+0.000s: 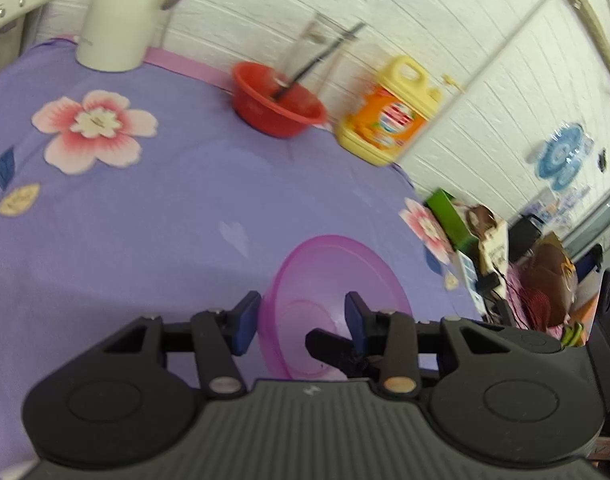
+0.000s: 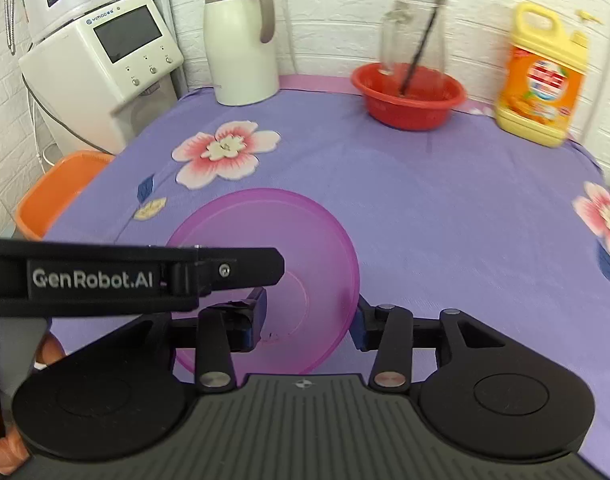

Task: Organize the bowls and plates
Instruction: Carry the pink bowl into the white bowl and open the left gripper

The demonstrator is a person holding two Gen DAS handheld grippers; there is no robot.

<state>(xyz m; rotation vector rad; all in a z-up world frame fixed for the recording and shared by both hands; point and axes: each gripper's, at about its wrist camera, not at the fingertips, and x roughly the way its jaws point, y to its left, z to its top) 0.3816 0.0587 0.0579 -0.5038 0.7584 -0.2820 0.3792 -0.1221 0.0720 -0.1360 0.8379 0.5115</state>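
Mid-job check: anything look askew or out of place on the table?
The pink bowl is tipped up on edge rather than sitting flat. At the back, a glass jug with a dark rod in it stands inside the red bowl.

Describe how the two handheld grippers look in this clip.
Both are matte black: a ribbed grey-black centre plate, round housings on each side, linkage bars with silver pivots, dark blue finger pads. The left gripper, seen from the right gripper, bears white "GenRobot.AI" lettering. No cables or sleeves visible.

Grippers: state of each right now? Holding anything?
Left gripper: closed on the pink bowl, with its rim between the jaws.
Right gripper: straddles the same bowl's rim; cannot tell whether it grips.
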